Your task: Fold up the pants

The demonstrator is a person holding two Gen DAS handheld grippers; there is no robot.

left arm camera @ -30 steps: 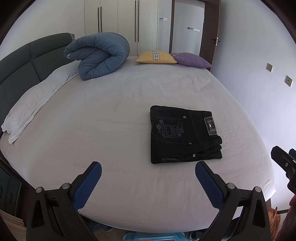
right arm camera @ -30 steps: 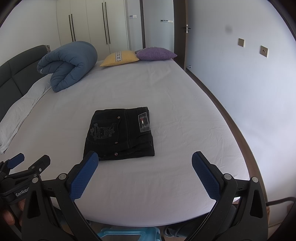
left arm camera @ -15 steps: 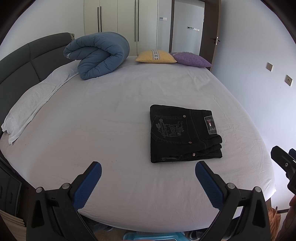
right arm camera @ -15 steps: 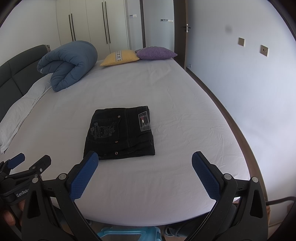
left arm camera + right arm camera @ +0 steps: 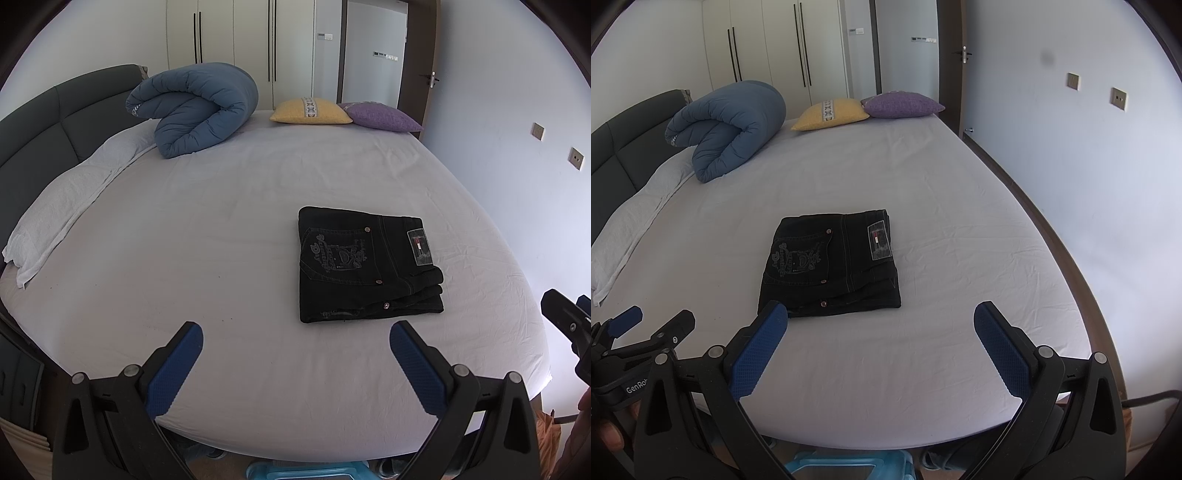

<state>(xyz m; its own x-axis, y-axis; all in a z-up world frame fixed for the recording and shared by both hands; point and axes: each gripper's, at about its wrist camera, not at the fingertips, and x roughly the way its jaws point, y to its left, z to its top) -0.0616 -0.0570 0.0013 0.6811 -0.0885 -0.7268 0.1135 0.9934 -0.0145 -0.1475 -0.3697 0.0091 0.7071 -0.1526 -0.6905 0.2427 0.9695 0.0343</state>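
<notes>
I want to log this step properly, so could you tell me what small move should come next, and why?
Probably none beyond drawing both grippers back: the black pants already lie as a compact folded stack on the bed sheet, and the left gripper and right gripper hover open and empty short of them.

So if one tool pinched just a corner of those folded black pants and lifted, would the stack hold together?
Probably not. The black pants lie in several loose layers, visible at the near edge, so they would likely unfold and droop. Denim this thick looks fairly heavy for its size. Pushed on the white sheet, it would probably drag and wrinkle it.
</notes>
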